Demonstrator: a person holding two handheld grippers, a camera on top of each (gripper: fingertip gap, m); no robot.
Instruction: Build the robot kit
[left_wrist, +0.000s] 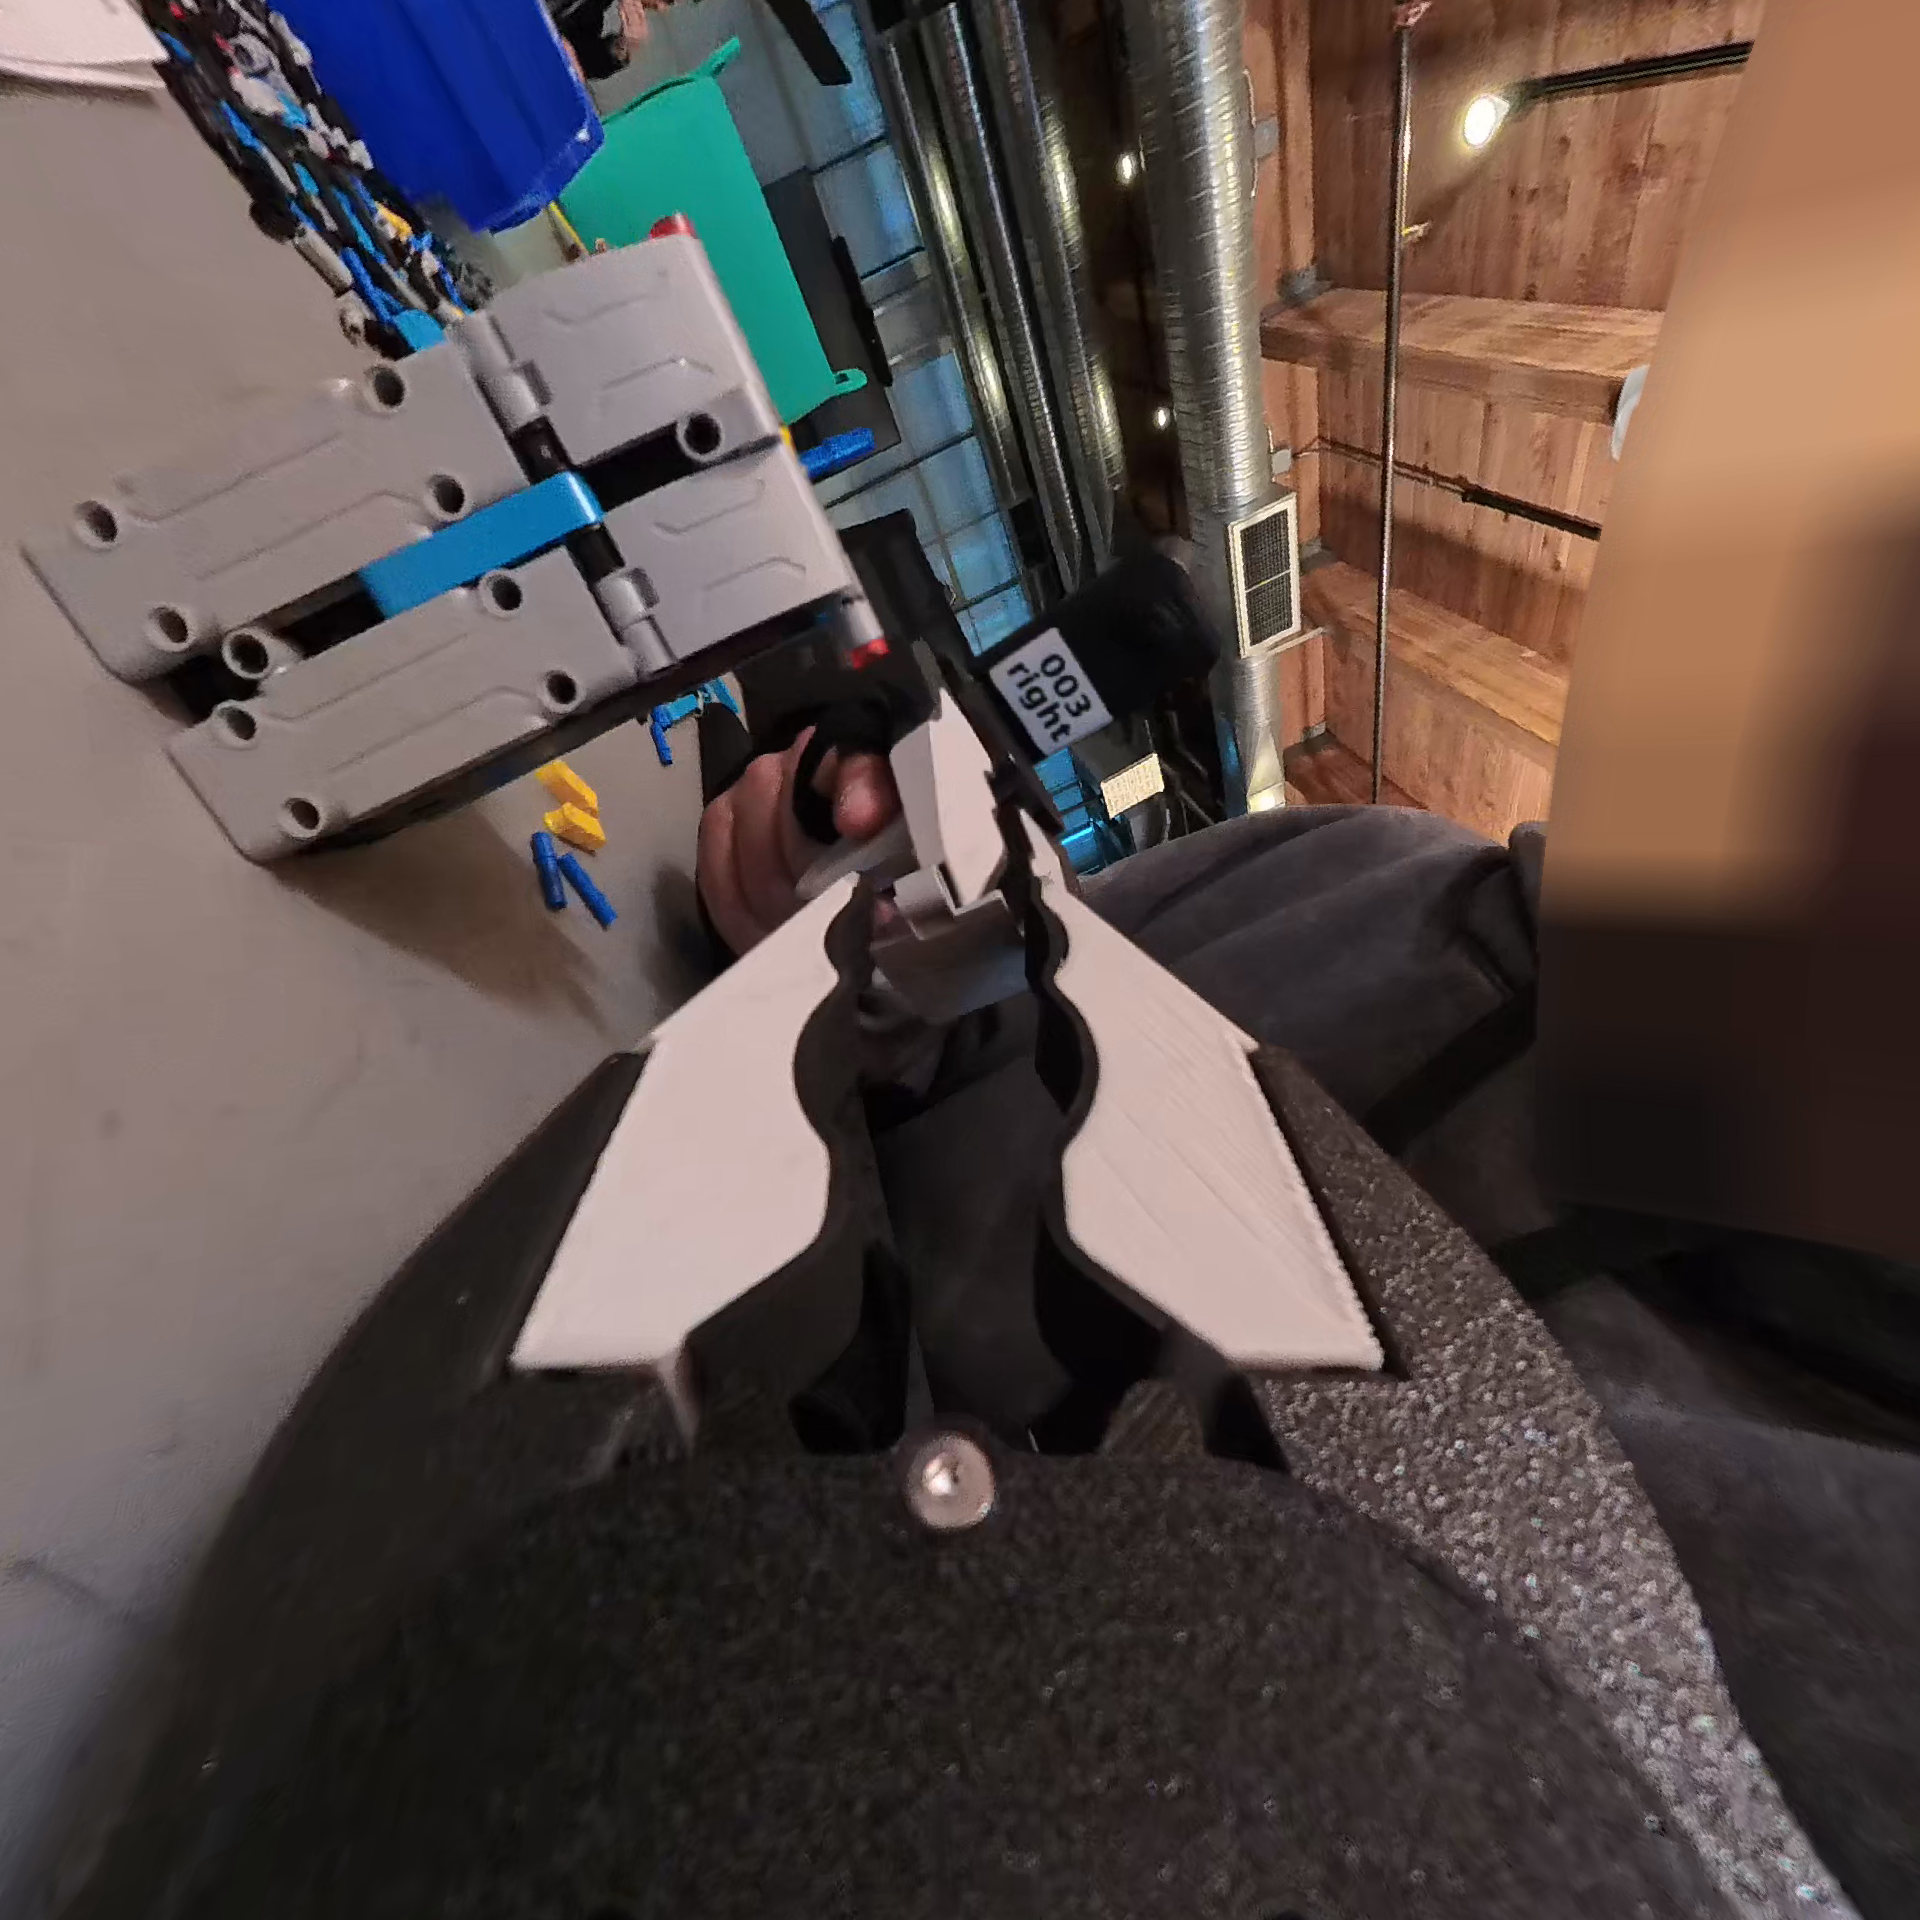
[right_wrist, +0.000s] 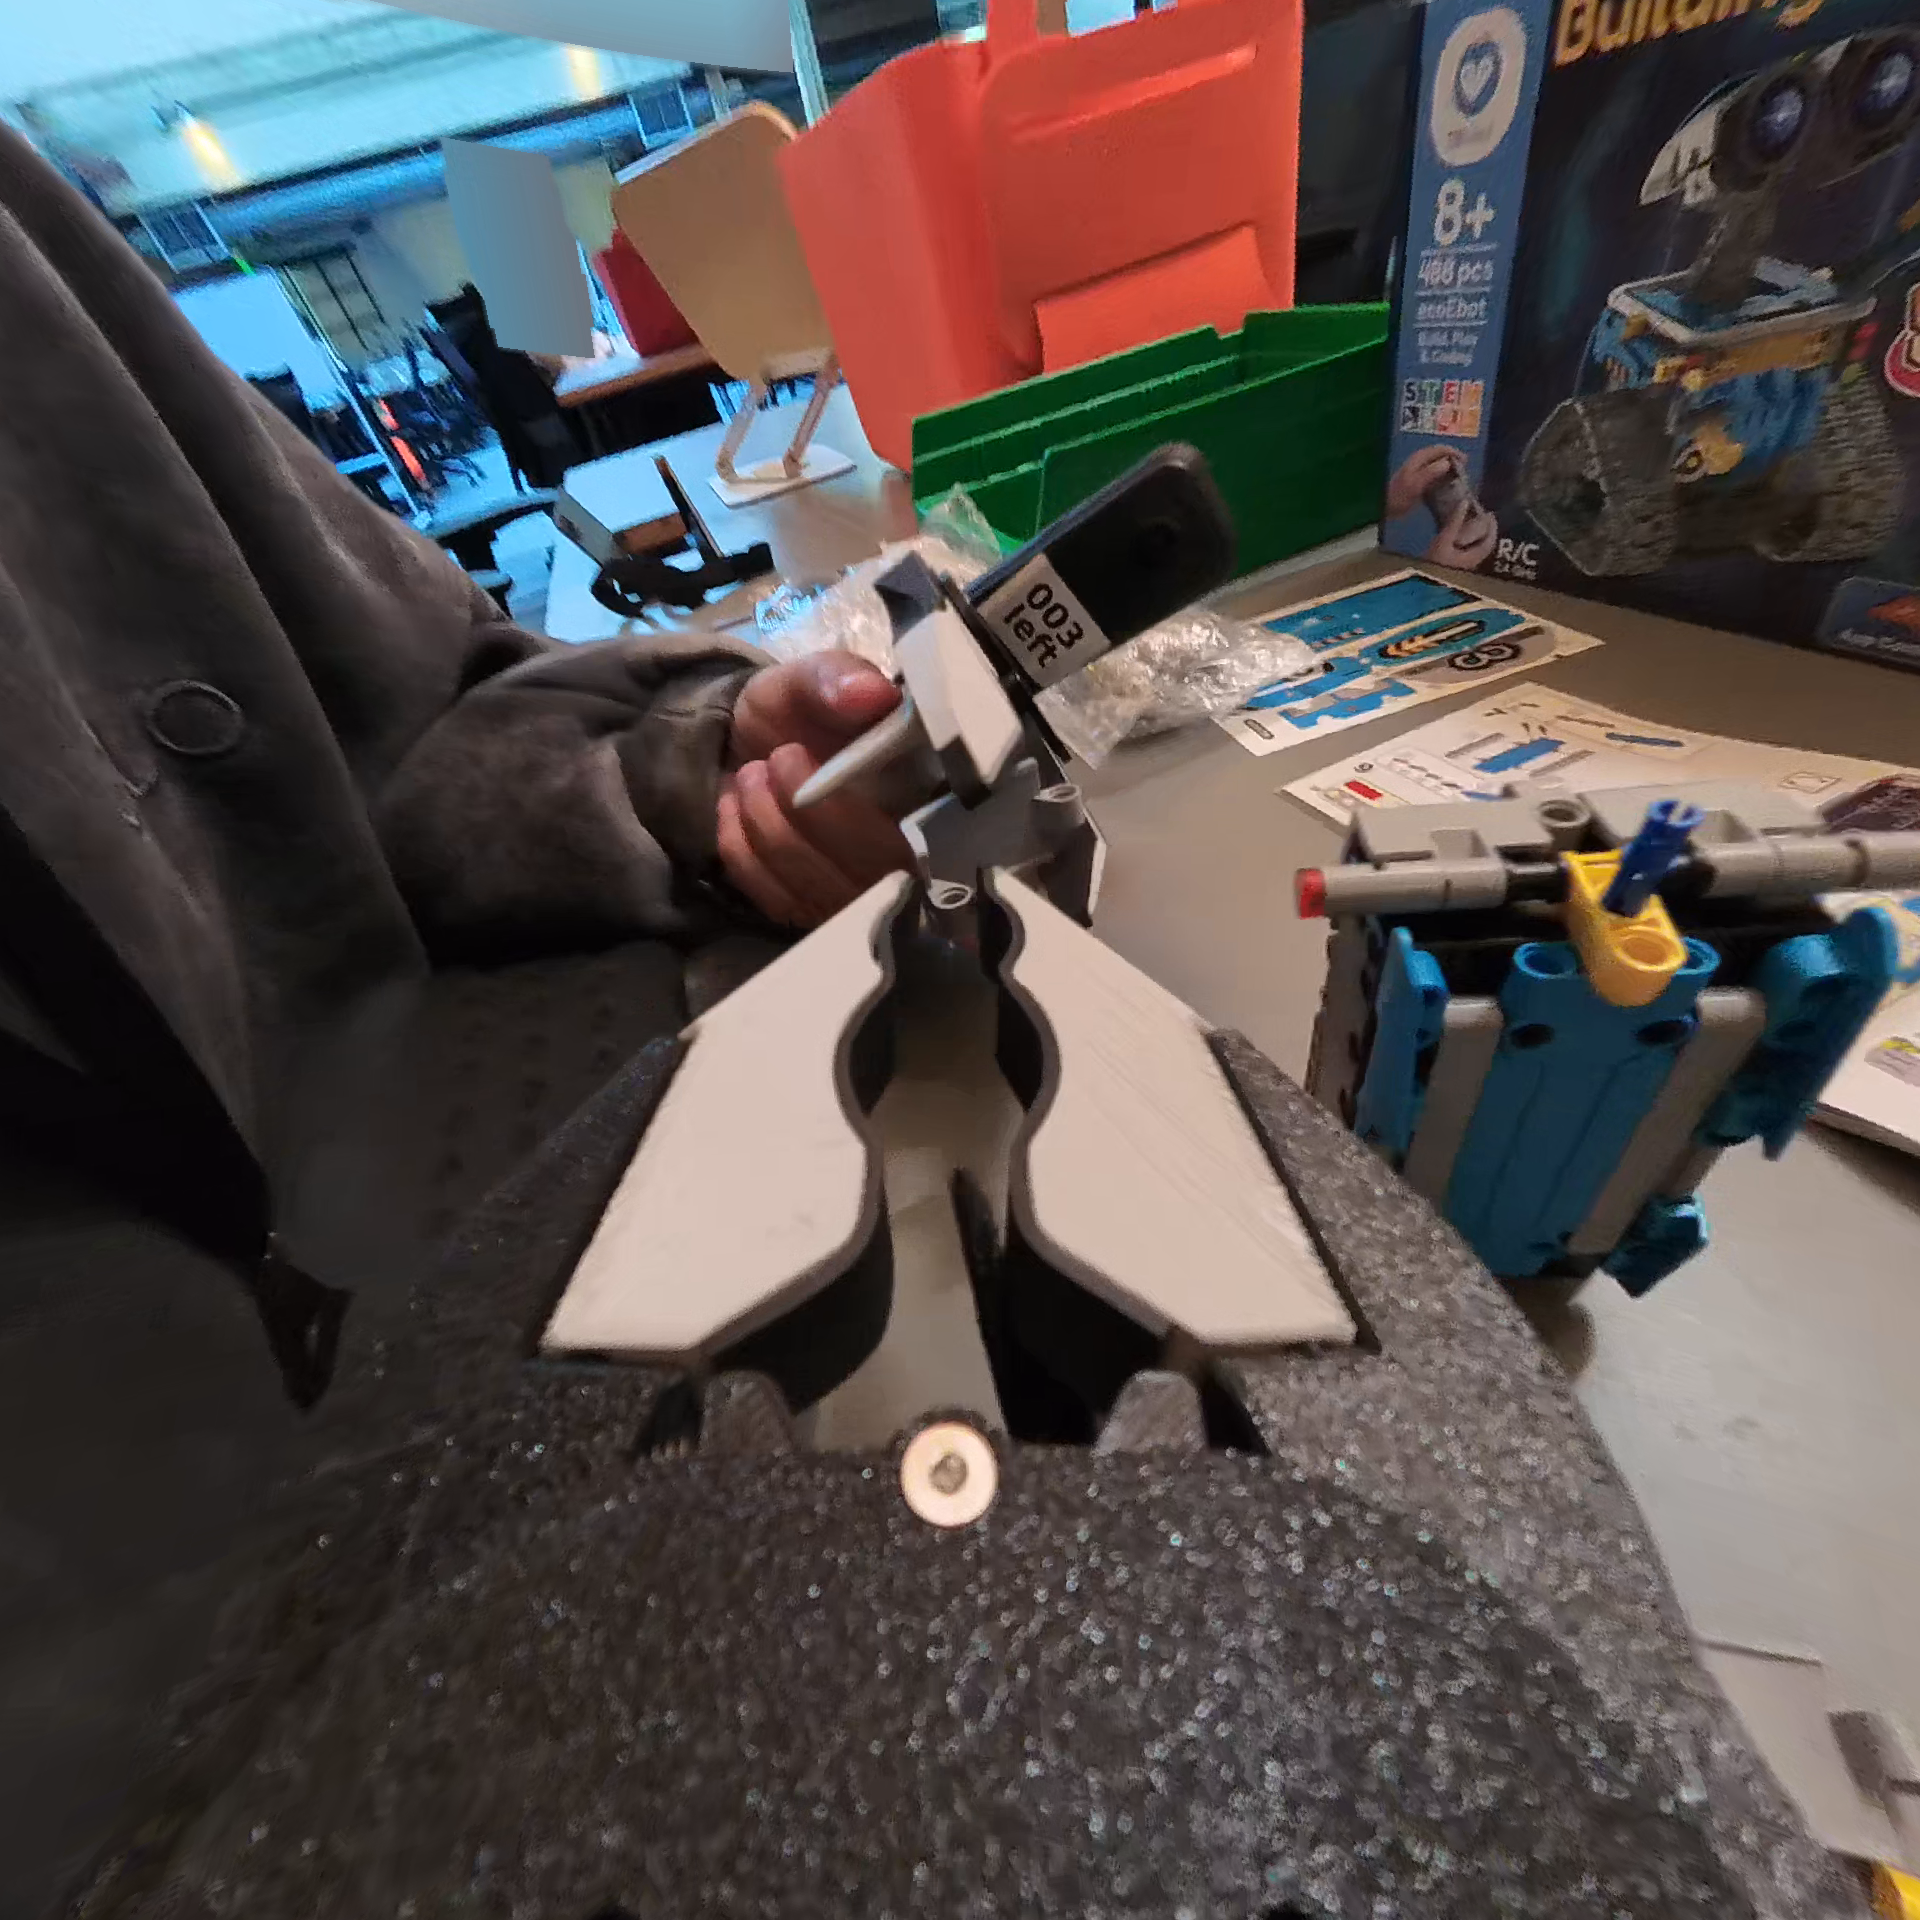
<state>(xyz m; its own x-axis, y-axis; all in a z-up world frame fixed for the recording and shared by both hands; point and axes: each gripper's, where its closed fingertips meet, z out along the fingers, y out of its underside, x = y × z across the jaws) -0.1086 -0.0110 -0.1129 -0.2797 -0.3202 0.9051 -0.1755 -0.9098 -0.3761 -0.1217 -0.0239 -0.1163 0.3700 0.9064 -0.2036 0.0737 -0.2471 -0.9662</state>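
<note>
Left tool (left_wrist: 940, 914) and right tool (right_wrist: 951, 894), tips meeting, both pinching one small grey piece (right_wrist: 997, 831)

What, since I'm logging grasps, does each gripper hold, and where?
Both appear to grip one grey holed building piece: the right gripper by its near end, the left gripper by the opposite end.

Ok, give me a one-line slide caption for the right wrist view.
Right gripper and left gripper meet on a small grey piece beside a blue and grey brick model on the table.
</note>
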